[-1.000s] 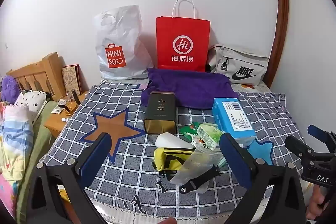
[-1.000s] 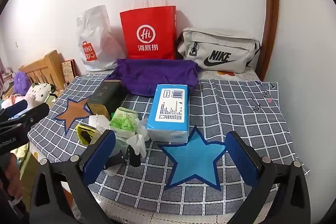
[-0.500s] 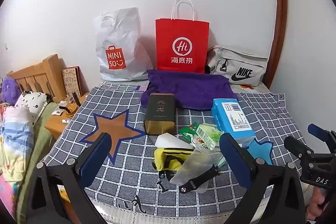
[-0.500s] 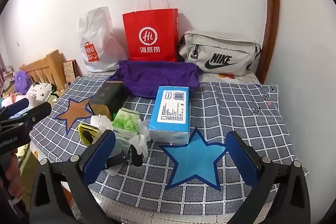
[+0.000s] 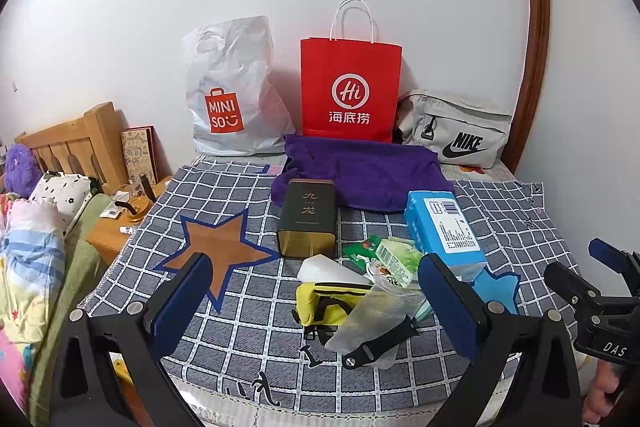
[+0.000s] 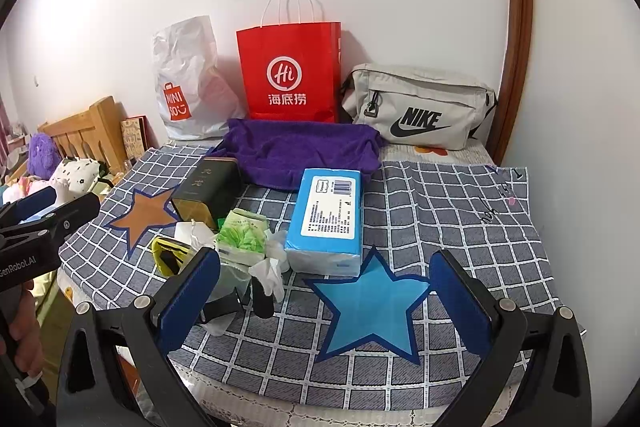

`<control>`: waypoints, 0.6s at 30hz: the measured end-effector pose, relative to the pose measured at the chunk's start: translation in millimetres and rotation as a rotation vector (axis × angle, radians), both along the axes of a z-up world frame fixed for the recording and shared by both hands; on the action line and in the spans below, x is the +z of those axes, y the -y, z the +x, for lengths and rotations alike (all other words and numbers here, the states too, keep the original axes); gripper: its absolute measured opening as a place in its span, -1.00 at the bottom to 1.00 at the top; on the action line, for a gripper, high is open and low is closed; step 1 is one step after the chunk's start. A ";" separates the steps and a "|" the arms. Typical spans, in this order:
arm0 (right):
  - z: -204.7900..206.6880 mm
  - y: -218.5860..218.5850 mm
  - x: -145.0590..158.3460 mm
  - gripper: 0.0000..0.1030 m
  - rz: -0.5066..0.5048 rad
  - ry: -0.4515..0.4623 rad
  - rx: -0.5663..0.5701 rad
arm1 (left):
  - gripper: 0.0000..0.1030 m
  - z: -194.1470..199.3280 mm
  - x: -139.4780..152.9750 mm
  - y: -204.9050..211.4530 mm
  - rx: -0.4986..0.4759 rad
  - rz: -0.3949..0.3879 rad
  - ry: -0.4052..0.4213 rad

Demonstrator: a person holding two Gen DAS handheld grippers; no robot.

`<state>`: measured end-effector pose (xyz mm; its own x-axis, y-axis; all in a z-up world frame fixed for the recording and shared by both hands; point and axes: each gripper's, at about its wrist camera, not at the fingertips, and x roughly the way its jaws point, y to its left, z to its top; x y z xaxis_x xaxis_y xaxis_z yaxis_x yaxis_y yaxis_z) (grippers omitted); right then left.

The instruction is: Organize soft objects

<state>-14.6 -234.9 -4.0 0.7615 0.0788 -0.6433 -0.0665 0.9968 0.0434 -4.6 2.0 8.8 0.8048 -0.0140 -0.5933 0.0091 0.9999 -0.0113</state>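
At your far left, off the table, a wooden headboard [image 5: 76, 143] stands with a purple plush toy [image 5: 18, 165] and pillows beside it. Your left gripper [image 5: 312, 291] hovers over the near edge of the checked cloth [image 5: 248, 311], jaws wide apart and holding nothing. Just beyond its left finger lies the brown star [image 5: 218, 251] on the cloth. Against the wall stands a white plastic bag [image 5: 232, 87], then a red paper bag [image 5: 350, 83].

In front of the red bag lies the purple towel [image 5: 364, 171], spread flat, with a dark tin [image 5: 308, 223] lying just before it and touching its near edge. Nearer to you sits the cluster of soft things: a yellow pouch [image 5: 324, 301], a clear plastic bag [image 5: 372, 319] with a black strap over it, a green tissue packet [image 6: 242, 235], and the blue tissue pack [image 6: 328, 219] on the right of the heap, its end reaching the purple towel.

The blue star [image 6: 372, 307] lies just before the blue pack, between the fingers of your right gripper [image 6: 326, 303], which also hangs over the near edge with jaws wide apart and empty. At the back right, a grey waist bag [image 6: 420, 107] leans on the wall beside the wooden door frame [image 6: 516, 27].
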 end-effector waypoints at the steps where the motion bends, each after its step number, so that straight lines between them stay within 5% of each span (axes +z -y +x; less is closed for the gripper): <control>1: 0.2 0.2 0.5 1.00 0.000 0.000 0.000 | 1.00 -0.2 -0.3 -0.3 -0.001 -0.002 0.000; 18: -2.1 -0.3 3.4 1.00 -0.001 0.008 -0.002 | 1.00 -1.7 -1.6 -1.4 0.000 -0.001 0.003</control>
